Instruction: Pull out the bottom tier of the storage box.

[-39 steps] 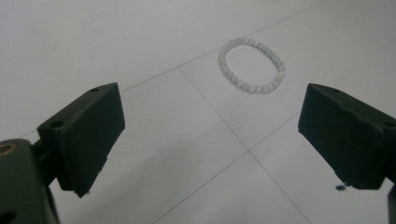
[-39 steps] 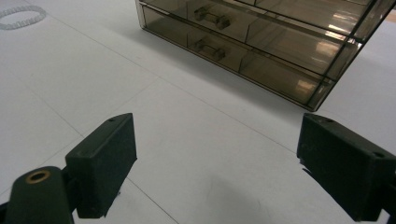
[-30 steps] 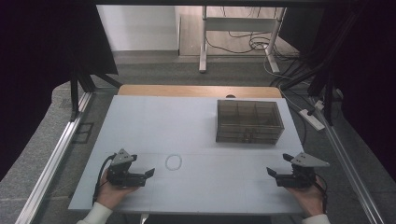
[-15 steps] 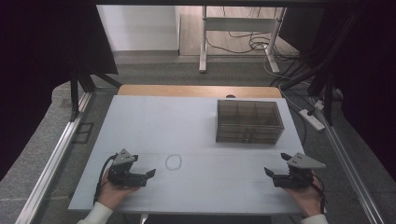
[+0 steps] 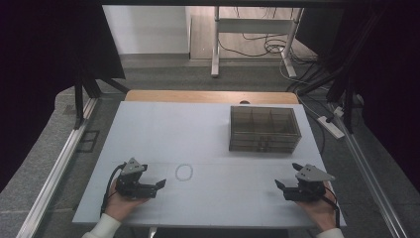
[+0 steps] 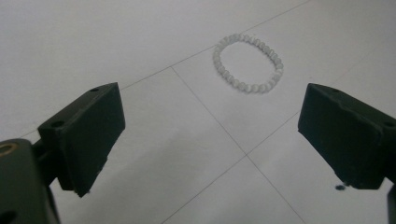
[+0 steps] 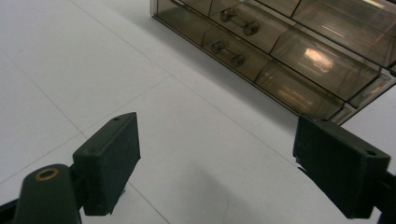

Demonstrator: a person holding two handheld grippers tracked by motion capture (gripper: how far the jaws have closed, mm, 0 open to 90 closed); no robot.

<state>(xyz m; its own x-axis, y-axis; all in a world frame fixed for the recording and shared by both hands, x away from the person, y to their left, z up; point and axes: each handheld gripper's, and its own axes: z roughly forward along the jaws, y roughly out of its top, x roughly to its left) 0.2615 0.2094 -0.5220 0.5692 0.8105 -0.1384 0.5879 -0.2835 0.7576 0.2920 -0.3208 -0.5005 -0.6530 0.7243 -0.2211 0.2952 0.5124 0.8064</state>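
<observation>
Two grippers rest low on the white table (image 5: 208, 129). Left gripper (image 5: 159, 185), jaws wide, faces the bead bracelet (image 5: 183, 172) lying just ahead, ready for pickup. Right gripper (image 5: 287, 177), jaws wide, faces the drawer organizer (image 5: 264, 130), probably the bracelet's destination.

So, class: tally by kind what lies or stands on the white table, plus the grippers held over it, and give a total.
Bead bracelet: 1
Smoky clear drawer box: 1
Grippers: 2, the left gripper and the right gripper, both open
Total: 4
</observation>
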